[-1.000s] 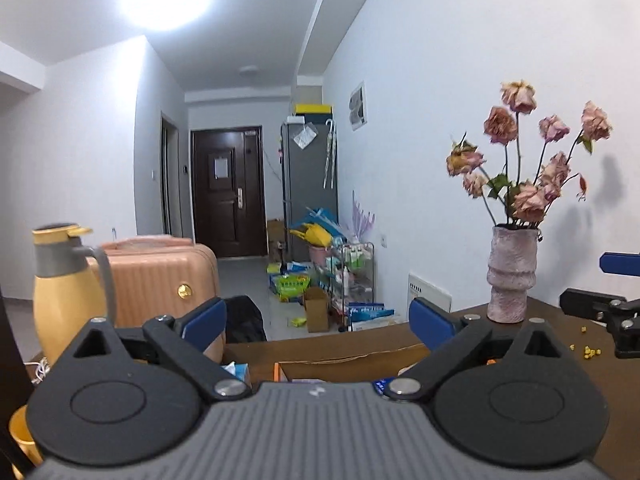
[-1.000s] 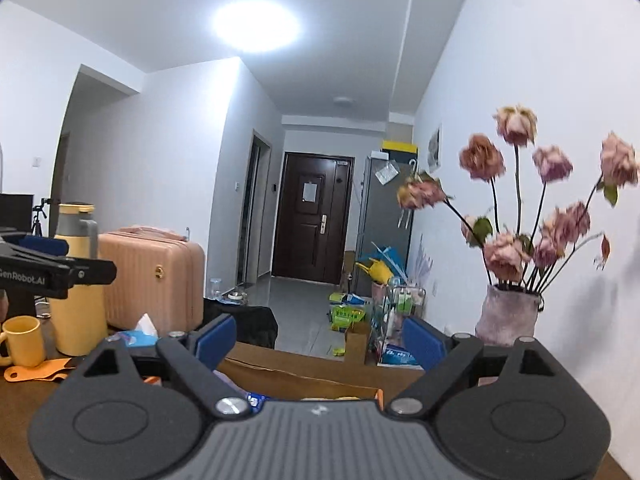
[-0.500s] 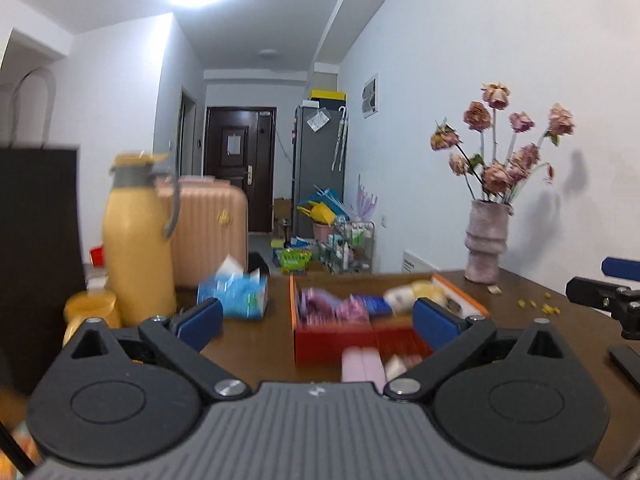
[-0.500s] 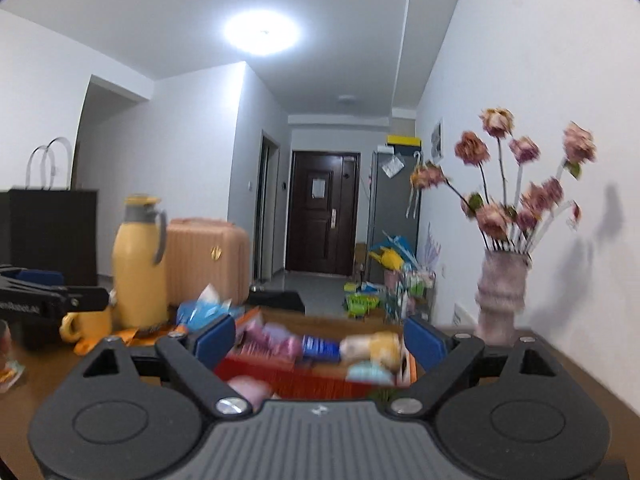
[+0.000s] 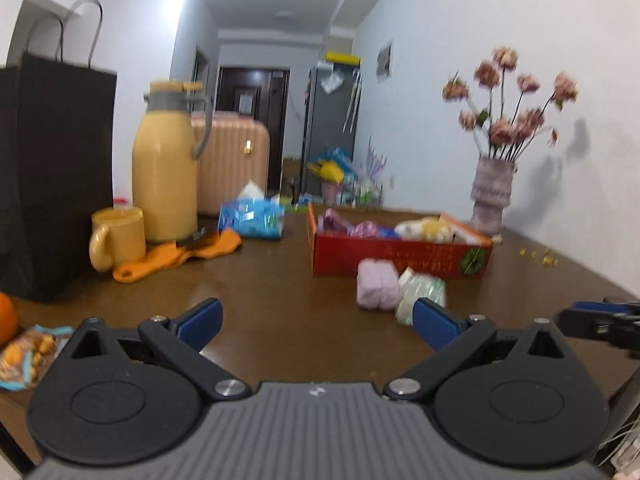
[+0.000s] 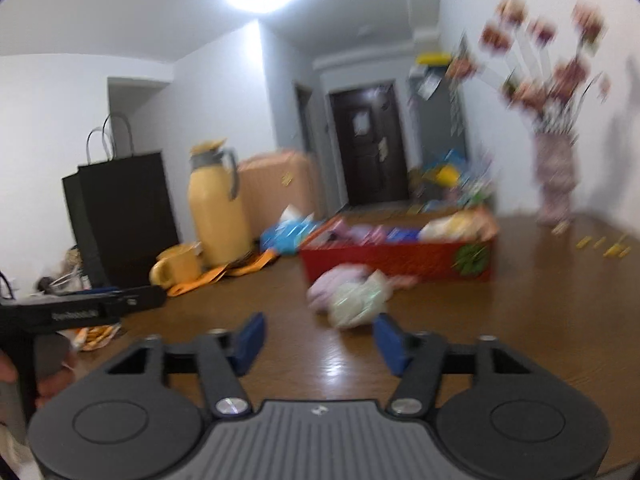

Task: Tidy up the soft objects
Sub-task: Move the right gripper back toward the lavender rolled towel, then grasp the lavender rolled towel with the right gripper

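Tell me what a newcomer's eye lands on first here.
The red box of soft items at the table's middle draws the eye first, with a lilac bundle and a pale green bundle lying on the table just in front of it. Next come the tall yellow jug on the left and the dried roses by the right wall.

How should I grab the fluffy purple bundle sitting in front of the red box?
Probably squeeze the purple bundle across its middle, coming from the near side, since the red box stands behind and the green bundle touches its right. The left gripper is open.
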A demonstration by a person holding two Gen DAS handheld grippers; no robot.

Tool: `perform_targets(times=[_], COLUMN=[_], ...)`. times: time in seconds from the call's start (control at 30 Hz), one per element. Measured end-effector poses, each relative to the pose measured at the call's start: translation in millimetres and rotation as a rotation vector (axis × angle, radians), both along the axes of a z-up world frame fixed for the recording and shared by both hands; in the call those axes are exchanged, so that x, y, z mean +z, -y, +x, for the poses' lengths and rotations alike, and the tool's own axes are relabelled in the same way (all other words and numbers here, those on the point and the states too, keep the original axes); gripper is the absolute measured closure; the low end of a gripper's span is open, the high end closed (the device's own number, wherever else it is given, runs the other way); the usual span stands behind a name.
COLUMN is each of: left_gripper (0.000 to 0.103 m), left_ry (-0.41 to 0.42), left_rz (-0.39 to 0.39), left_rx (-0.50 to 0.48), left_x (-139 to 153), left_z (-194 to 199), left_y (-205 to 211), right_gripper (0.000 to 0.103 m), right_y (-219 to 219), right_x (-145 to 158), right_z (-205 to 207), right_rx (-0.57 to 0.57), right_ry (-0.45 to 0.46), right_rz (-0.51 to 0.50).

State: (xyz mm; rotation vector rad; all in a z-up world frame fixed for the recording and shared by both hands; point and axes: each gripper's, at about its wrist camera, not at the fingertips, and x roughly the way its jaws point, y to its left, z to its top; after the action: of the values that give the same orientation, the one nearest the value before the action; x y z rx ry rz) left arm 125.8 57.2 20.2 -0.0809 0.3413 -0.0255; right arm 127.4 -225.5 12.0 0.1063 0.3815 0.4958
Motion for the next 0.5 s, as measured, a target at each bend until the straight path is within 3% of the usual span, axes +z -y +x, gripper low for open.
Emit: perform_targets(times=[0.2, 0.27, 0.37, 0.43, 0.5], left_gripper=[0.0, 0.0, 0.0, 0.0, 0.0], left_ry=[-0.067, -0.087, -0.108, -0.12, -0.131], left_rz=[0.023, 0.028, 0.027, 0.022, 0.017], left_rx=[0.045, 0.05, 0.049, 0.042, 0.033], left_x=[-14, -16, -19, -22, -25], left_z=[46, 62, 84, 96, 110], left_y=[-8, -10, -14, -15, -17], right_gripper=[0.051, 0.051, 0.048, 0.031, 0.028], right_y=[-58, -73, -91, -95, -99], right_x=[-32, -41, -53, -55, -54], right_z=[90, 121, 154, 166, 169], right_rx=[0.09, 0.062, -0.019, -0.118, -0.187], right_ry=[-0.139, -0.201, -0.226, -0.213, -0.172], right_rz=[0.038, 0.062, 0.052, -0.001, -0.042])
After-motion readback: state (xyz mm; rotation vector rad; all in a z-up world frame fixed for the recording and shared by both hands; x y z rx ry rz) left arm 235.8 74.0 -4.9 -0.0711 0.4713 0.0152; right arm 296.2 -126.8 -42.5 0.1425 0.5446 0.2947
